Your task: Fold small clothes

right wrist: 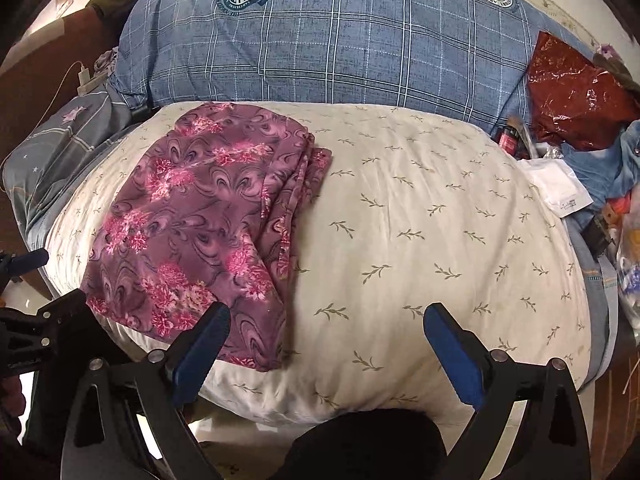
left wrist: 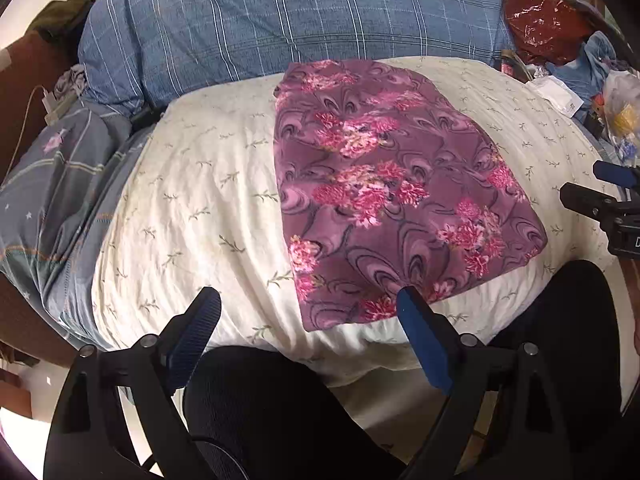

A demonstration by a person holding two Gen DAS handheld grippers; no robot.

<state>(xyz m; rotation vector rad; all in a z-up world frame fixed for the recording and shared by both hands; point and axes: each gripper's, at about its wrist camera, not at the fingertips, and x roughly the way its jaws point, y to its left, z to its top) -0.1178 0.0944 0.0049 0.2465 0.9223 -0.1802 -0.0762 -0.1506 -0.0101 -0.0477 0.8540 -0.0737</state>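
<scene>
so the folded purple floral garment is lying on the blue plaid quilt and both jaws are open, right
Not quite. The folded purple floral garment lies on the cream leaf-print pillow, in front of the blue plaid quilt, as the right wrist view shows. Both jaws are open.

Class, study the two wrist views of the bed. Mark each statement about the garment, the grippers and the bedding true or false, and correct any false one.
1. The purple floral garment lies folded on the cream pillow. True.
2. The left gripper is clamped on the garment. False: its jaws are open and hold nothing.
3. The right gripper is open. True.
4. The blue plaid quilt covers the garment. False: it lies behind the pillow, beyond the garment.
5. A red plastic bag sits at the right of the bed. True.
</scene>
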